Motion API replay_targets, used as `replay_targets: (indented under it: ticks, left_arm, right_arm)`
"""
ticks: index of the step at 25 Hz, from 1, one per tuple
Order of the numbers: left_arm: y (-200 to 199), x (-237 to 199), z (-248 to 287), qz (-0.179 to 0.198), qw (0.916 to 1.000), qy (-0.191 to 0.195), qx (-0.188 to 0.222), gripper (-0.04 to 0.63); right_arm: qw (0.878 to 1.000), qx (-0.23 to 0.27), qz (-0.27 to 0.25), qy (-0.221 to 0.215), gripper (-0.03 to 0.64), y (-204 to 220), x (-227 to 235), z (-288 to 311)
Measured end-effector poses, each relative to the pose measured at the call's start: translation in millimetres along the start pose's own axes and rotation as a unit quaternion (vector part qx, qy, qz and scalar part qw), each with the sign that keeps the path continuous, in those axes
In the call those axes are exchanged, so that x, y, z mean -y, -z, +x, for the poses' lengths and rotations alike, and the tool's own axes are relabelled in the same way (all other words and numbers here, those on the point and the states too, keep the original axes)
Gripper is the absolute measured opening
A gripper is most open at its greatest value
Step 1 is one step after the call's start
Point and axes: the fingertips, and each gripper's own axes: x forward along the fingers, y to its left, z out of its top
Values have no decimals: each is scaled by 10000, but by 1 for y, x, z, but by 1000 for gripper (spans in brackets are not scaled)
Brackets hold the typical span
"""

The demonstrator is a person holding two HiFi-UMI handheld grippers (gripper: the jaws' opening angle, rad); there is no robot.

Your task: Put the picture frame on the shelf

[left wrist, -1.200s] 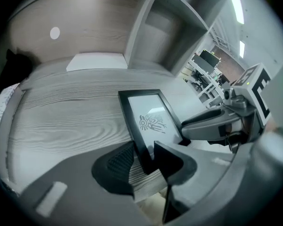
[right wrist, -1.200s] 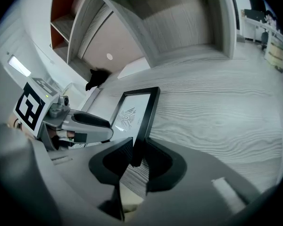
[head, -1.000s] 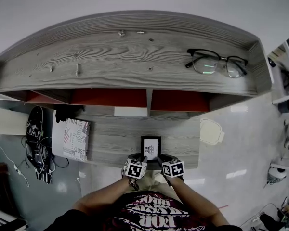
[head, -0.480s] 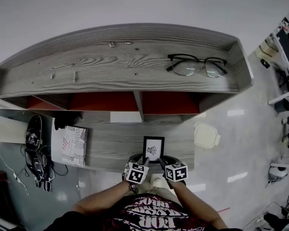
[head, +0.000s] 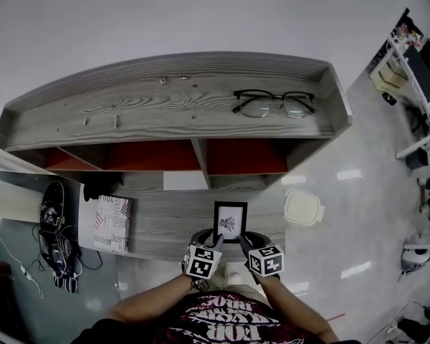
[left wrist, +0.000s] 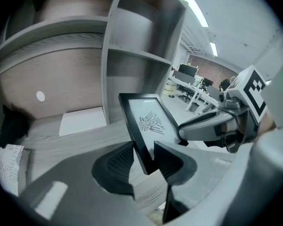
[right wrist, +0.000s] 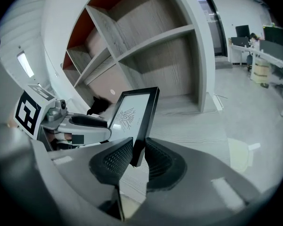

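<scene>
A small black picture frame (head: 229, 222) with a white print of a dark figure is held upright between both grippers over the lower board of the grey wooden shelf unit (head: 165, 106). My left gripper (head: 216, 241) is shut on the frame's lower left corner (left wrist: 148, 126). My right gripper (head: 241, 241) is shut on the lower right edge (right wrist: 132, 114). In the left gripper view the jaws (left wrist: 145, 159) pinch the frame's edge, with the right gripper (left wrist: 212, 126) beyond it. In the right gripper view the jaws (right wrist: 137, 157) clamp the frame, and the left gripper (right wrist: 80, 124) is beside it.
Black-rimmed glasses (head: 274, 102) and a few screws (head: 163, 80) lie on the top board. Below are red-backed compartments (head: 245, 156). A white sheet (head: 184, 181) and a printed booklet (head: 112, 213) lie on the lower board. A pale lid (head: 303, 207) lies on the floor to the right.
Both grippers have lifted the frame, still shut on it. The head view has shifted, so the shelf top and glasses now sit lower and further left in the picture.
</scene>
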Motion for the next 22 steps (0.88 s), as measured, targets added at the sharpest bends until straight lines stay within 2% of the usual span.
replay_targets:
  ticks: [8, 15, 22]
  left_arm:
    - [-28, 5, -23, 176, 9990, -82, 393, 140]
    - [-58, 4, -32, 377, 9966, -19, 731, 140]
    - [-94, -3, -38, 835, 9906, 49, 1079, 140]
  right_arm:
    - [9992, 317, -220, 52, 106, -25, -9, -20]
    - [9964, 658, -459, 277, 106, -54, -13, -37]
    - [9927, 989, -496, 487, 109, -87, -14, -43]
